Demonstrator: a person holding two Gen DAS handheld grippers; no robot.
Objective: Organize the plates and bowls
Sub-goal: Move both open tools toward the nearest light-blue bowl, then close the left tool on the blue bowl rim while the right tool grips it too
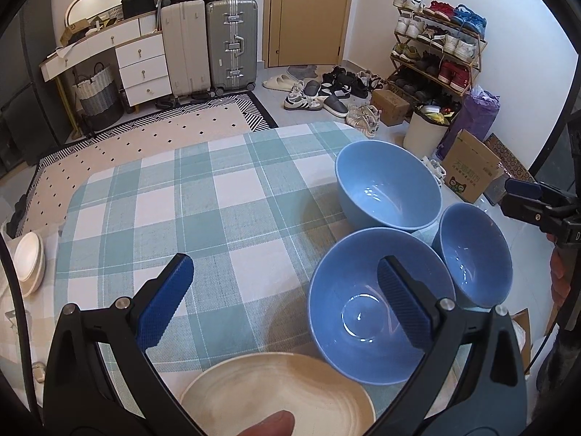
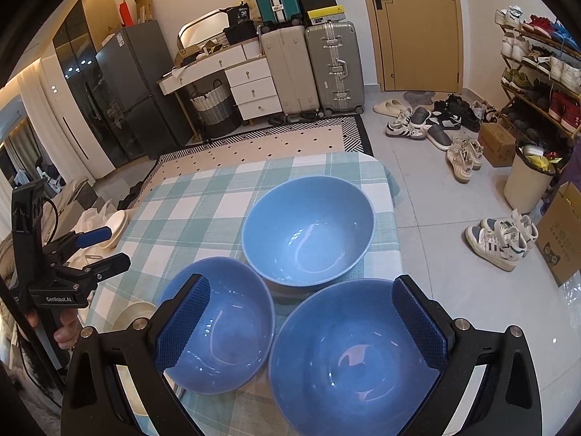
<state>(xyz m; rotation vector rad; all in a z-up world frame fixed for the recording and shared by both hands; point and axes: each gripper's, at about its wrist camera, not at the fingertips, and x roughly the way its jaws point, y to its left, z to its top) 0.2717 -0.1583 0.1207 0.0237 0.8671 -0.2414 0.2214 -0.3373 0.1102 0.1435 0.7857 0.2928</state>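
Note:
Three blue bowls stand close together on the checked tablecloth (image 1: pixel 218 218): a large far bowl (image 1: pixel 388 189) (image 2: pixel 308 229), a near-left bowl (image 1: pixel 363 305) (image 2: pixel 225 323) and a near-right bowl (image 1: pixel 475 254) (image 2: pixel 348 356). A cream plate (image 1: pixel 279 396) lies at the table's near edge, partly seen in the right wrist view (image 2: pixel 132 314). My left gripper (image 1: pixel 287 290) is open above the plate and the near-left bowl, holding nothing. My right gripper (image 2: pixel 301 319) is open above the two near bowls, holding nothing. Each gripper also shows in the other's view, the right one (image 1: pixel 526 200) and the left one (image 2: pixel 98 250).
White dishes (image 1: pixel 31 261) (image 2: pixel 116 229) are stacked on a low surface left of the table. The table's far and right edges drop to a tiled floor with shoes, a white bin (image 1: pixel 425 134) and cardboard boxes. Suitcases and a drawer unit stand at the back.

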